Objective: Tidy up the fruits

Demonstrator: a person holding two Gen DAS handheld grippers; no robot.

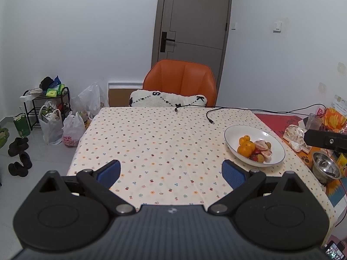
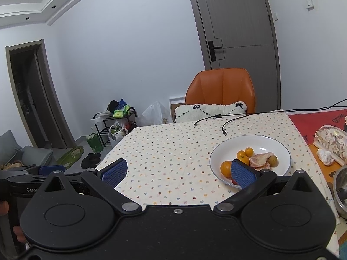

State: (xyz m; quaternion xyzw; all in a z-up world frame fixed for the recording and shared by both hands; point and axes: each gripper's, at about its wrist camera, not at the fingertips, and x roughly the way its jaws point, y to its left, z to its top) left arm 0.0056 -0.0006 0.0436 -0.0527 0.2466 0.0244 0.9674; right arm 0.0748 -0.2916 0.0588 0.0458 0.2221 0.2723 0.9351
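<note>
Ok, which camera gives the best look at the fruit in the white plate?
The left wrist view: the fruit lies unobstructed in the white plate. The right wrist view is closer, but one blue gripper finger covers some fruit.

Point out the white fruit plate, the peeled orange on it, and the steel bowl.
White round fruit plate (image 2: pixel 279 149): right wrist view, bare inner wall.
Peeled orange (image 2: pixel 259 160): right wrist view, middle of its segments.
Shiny steel bowl (image 1: pixel 325 165): left wrist view, inside surface.
</note>
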